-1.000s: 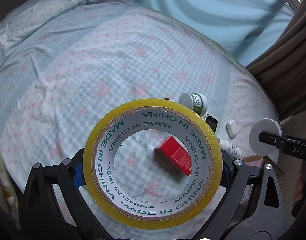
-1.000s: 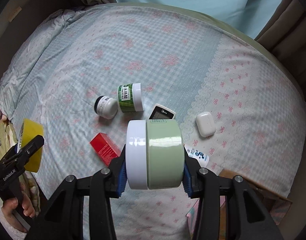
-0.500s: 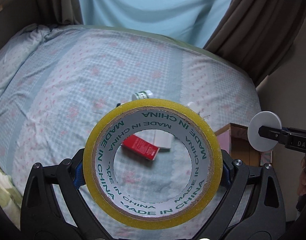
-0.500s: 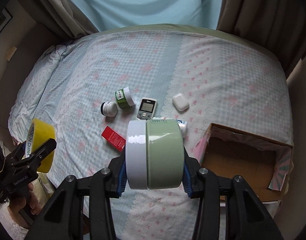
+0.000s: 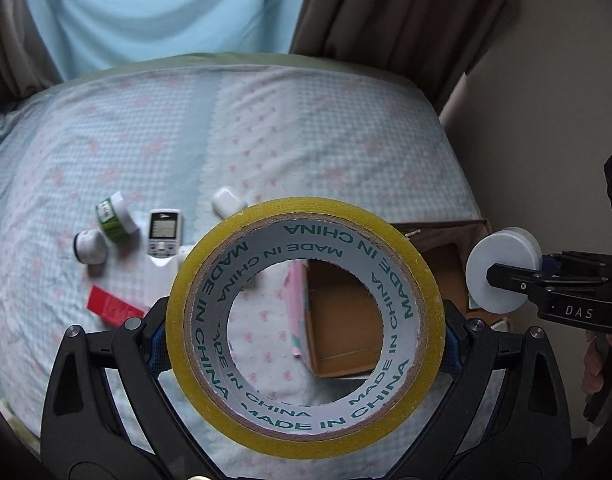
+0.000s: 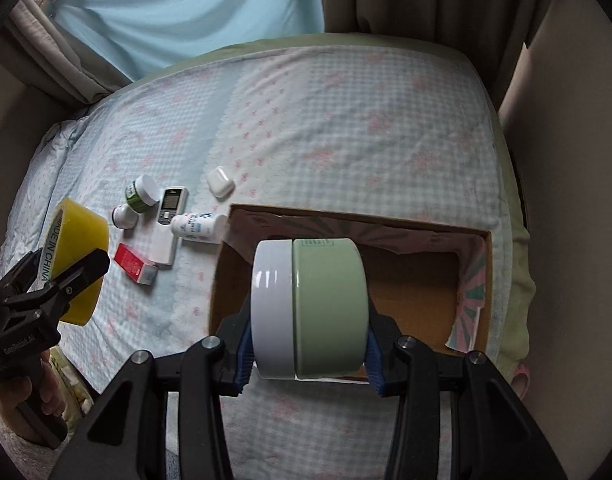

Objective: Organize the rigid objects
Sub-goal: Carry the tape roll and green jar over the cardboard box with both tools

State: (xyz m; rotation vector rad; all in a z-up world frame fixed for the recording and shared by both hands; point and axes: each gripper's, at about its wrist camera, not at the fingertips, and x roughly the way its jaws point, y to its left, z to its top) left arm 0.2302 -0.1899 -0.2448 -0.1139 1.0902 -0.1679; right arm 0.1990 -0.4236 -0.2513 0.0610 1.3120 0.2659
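A yellow tape roll (image 5: 306, 216) printed "MADE IN CHINA" fills the left wrist view, with my left gripper (image 5: 304, 344) shut on its rim from both sides. Through its hole I see the bed sheet and part of an open cardboard box (image 5: 333, 320). My right gripper (image 6: 307, 344) is shut on a pale green jar (image 6: 325, 300) with a white lid, held sideways above the box (image 6: 417, 280) near its left wall. In the left wrist view the same jar (image 5: 497, 264) shows at the right edge. In the right wrist view the tape (image 6: 76, 232) sits at far left.
On the checked bed sheet (image 6: 345, 120) left of the box lie a remote (image 6: 170, 220), a white bottle (image 6: 196, 226), a red carton (image 6: 132, 266), a white earbud case (image 6: 220, 182), a green-labelled jar (image 6: 140, 194) and a small white jar (image 6: 124, 216). Curtains hang behind the bed.
Both hands have swept to the right across the bed with their loads. The cardboard box has come into view, and the green jar now hangs over it. Neither grip has changed.
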